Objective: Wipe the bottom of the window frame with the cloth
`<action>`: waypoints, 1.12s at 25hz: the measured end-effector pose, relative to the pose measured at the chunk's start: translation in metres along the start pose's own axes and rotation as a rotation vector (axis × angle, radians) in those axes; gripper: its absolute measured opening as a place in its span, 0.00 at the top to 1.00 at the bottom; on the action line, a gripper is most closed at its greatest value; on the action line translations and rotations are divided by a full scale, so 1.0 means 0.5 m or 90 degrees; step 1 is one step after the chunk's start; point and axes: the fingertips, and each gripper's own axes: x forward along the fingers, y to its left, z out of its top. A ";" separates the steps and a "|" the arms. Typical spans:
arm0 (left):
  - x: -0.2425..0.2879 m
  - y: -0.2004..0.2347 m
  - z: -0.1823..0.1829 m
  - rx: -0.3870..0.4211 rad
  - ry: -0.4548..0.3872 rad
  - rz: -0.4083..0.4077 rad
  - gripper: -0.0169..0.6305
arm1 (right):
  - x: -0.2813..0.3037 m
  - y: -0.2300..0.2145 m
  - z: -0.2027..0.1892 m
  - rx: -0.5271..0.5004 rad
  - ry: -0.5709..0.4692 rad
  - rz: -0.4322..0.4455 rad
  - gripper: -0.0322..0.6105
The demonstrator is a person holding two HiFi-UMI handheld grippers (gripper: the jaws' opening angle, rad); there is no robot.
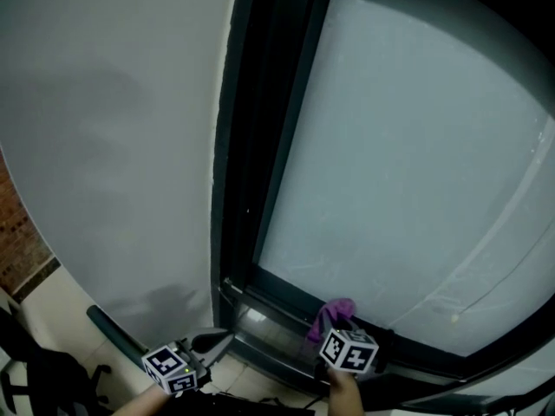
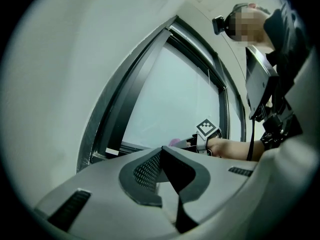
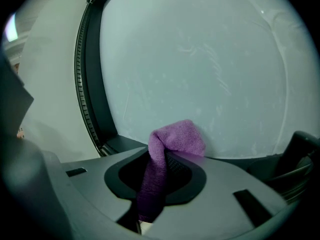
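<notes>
Right tongs (image 3: 159, 160), clamped on a fuzzy purple cloth (image 3: 176, 136), face the dark window frame's bottom rail (image 3: 124, 144) just ahead; empty left tongs (image 2: 161, 153), pinched together, lie farther.

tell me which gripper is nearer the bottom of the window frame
Right. The right gripper holds the purple cloth at the window frame's bottom rail; the left gripper sits back, toward its left corner.

Indoor room, plain pale wall (image 1: 113, 128), tall dark window frame (image 1: 260, 146), frosted pane (image 1: 416, 163)
</notes>
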 end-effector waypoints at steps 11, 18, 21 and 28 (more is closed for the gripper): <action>-0.030 0.007 0.000 -0.008 -0.015 0.044 0.97 | 0.030 0.056 0.007 -0.003 0.016 0.062 0.82; -0.047 0.014 0.002 -0.012 -0.025 0.067 0.97 | 0.045 0.086 0.014 -0.017 0.033 0.091 0.82; -0.052 0.014 0.008 -0.022 -0.031 0.078 0.97 | 0.054 0.100 0.014 -0.035 0.049 0.099 0.82; -0.069 0.018 0.010 -0.024 -0.046 0.093 0.97 | 0.075 0.147 0.015 -0.042 0.080 0.140 0.82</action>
